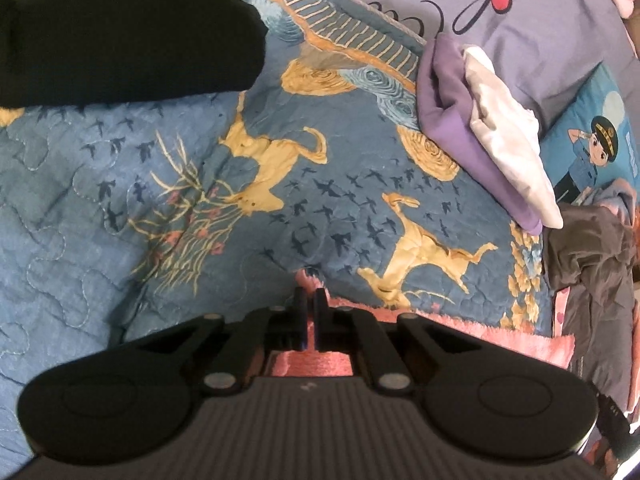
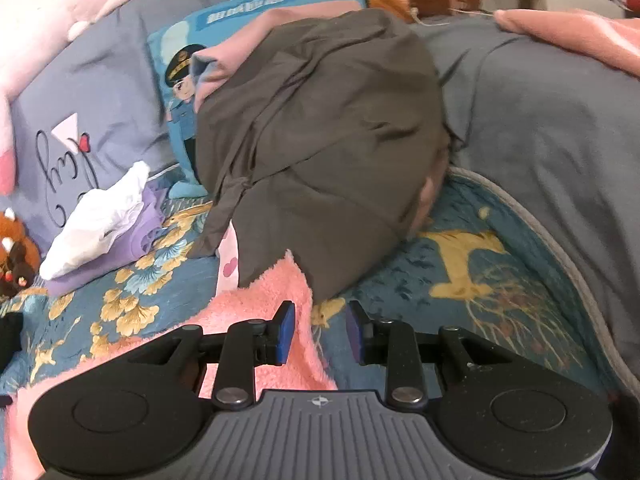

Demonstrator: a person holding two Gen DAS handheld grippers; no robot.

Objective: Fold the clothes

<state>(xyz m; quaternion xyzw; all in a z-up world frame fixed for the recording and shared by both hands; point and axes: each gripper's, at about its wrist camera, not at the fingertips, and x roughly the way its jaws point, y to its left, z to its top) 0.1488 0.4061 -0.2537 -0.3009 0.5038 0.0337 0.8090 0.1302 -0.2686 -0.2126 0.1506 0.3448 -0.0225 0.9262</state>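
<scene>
Here the left gripper (image 1: 307, 300) is seen with fingers nearly closed, a thin gap between them, pinched at the edge of a pink fluffy garment (image 1: 400, 322) lying under them on the blue quilt (image 1: 160, 184). The right gripper (image 2: 320, 320) is held released, nothing between its pads; the pink garment (image 2: 260, 304) lies under its left finger. A grey garment (image 2: 320, 140) is heaped just ahead. Folded purple (image 1: 460, 128) and white (image 1: 508, 136) clothes are stacked far right of the left fingers.

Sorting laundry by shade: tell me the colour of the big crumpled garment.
Dark olive-grey garment, plain with no pattern; the right wrist view shows it best.
</scene>
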